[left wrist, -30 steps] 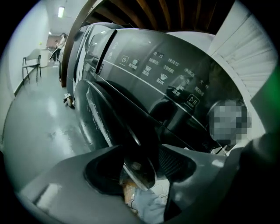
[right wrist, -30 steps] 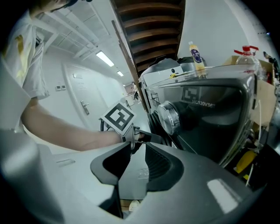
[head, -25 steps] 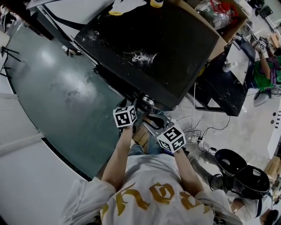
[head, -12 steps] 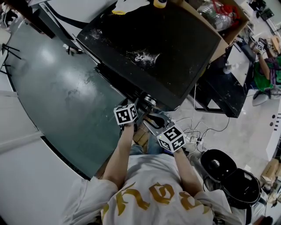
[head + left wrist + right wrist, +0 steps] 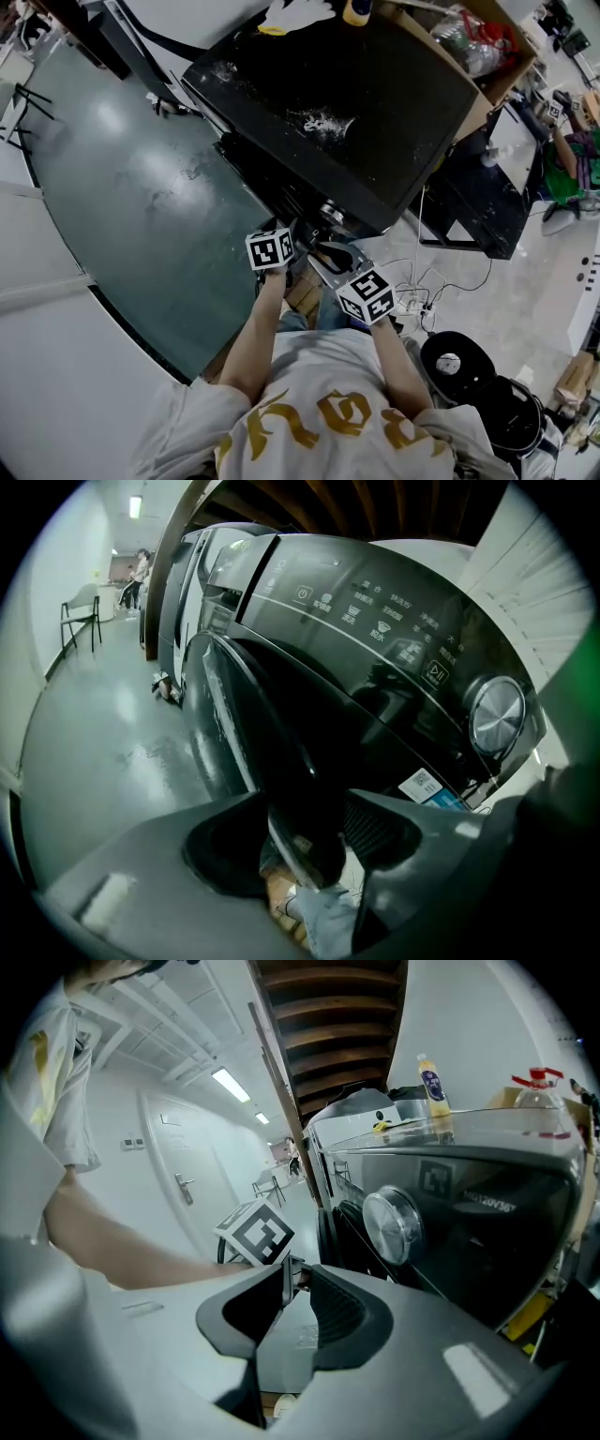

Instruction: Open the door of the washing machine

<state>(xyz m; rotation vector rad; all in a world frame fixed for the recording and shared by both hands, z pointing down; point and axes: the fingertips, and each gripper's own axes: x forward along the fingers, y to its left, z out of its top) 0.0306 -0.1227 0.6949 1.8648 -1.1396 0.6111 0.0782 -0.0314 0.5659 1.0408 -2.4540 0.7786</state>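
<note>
Head view: the left gripper [image 5: 277, 240] and the right gripper [image 5: 323, 255] sit just under the front edge of the black glossy-topped washing machine [image 5: 375, 112]. Left gripper view: its jaws are clenched on the rim of the dark round glass door [image 5: 267, 728], which looks barely ajar from the machine's front, so most of the swing seems left. Right gripper view: the right gripper's jaws are pressed together on nothing, beside the machine's silver dial [image 5: 394, 1225].

Shiny grey-green floor [image 5: 131, 197] on the left, white wall [image 5: 47, 394] at lower left, pale floor [image 5: 525, 281] with cables [image 5: 410, 300] at right, cardboard box [image 5: 492, 66] at upper right, chair [image 5: 80, 616] far off, white door [image 5: 173, 1180], long ceiling light [image 5: 230, 1084], wooden beams [image 5: 328, 1007] up top.
</note>
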